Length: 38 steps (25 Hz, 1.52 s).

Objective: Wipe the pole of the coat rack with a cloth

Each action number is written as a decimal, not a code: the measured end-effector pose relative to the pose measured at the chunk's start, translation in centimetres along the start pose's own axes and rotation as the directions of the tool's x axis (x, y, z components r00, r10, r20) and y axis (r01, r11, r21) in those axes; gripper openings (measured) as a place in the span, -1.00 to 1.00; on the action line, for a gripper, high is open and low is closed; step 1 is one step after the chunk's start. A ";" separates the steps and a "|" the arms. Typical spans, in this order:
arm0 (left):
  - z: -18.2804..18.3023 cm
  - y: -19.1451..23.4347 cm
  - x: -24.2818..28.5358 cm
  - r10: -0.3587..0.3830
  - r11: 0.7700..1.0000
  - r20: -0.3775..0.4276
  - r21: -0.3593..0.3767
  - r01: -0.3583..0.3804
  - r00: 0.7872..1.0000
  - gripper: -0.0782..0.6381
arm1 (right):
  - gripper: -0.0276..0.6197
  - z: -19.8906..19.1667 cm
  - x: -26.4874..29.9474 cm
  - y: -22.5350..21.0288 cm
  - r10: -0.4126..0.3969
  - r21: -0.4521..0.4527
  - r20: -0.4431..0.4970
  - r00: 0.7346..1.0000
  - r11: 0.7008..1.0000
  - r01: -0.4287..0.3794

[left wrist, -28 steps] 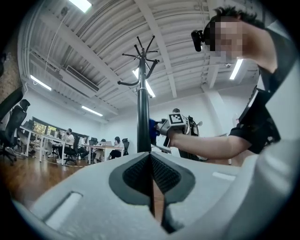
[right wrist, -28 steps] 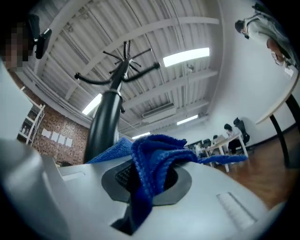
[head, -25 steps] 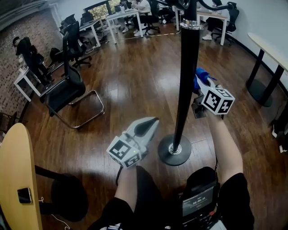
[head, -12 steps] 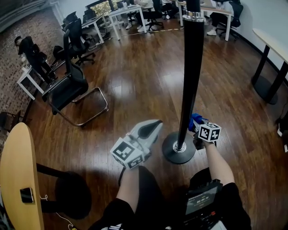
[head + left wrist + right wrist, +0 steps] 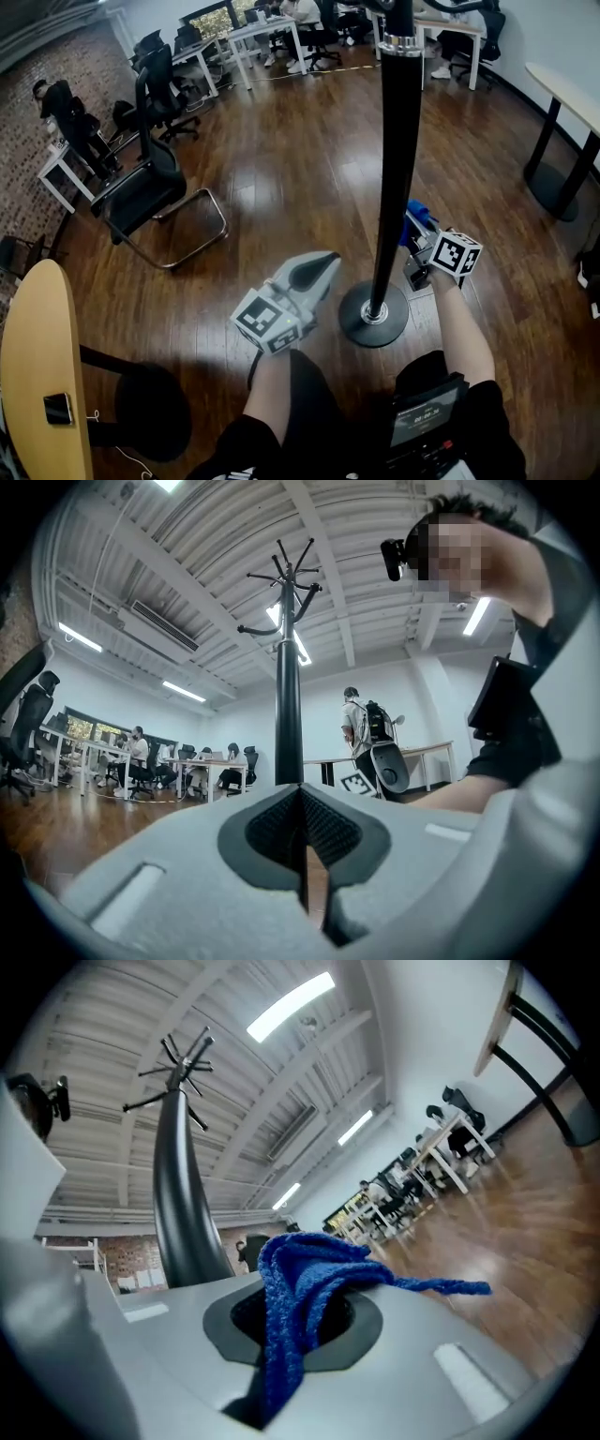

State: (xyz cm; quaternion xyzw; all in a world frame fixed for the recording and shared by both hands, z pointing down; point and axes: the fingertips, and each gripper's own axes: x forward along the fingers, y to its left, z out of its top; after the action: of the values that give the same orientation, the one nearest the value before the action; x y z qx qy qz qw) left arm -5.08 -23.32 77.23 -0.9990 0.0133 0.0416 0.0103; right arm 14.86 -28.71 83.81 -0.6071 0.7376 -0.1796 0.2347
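1. Head view: right gripper (image 5: 419, 239) is low beside the pole (image 5: 394, 169), near its base (image 5: 373, 316).
2. Its jaws clench a blue cloth (image 5: 298, 1290); whether the cloth touches the pole is unclear.
3. Left gripper (image 5: 317, 266), jaws pressed together and empty, hangs left of the pole.

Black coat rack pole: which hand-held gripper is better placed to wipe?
Right: the right hand-held gripper clamps the blue knitted cloth beside the black pole; the left hand-held gripper is shut, empty.
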 end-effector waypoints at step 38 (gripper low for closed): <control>0.4 0.0 0.5 -0.008 1.000 0.045 -0.019 0.009 0.999 -0.78 | -0.85 0.1 -5.9 5.2 -0.102 -0.321 0.259 0.961 0.929 0.185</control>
State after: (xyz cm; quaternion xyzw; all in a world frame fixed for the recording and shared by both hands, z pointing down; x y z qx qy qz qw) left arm -4.66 -23.34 76.78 -0.9979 0.0085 0.0642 0.0014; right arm 11.62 -21.88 81.58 -0.7084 0.6774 0.0085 0.1982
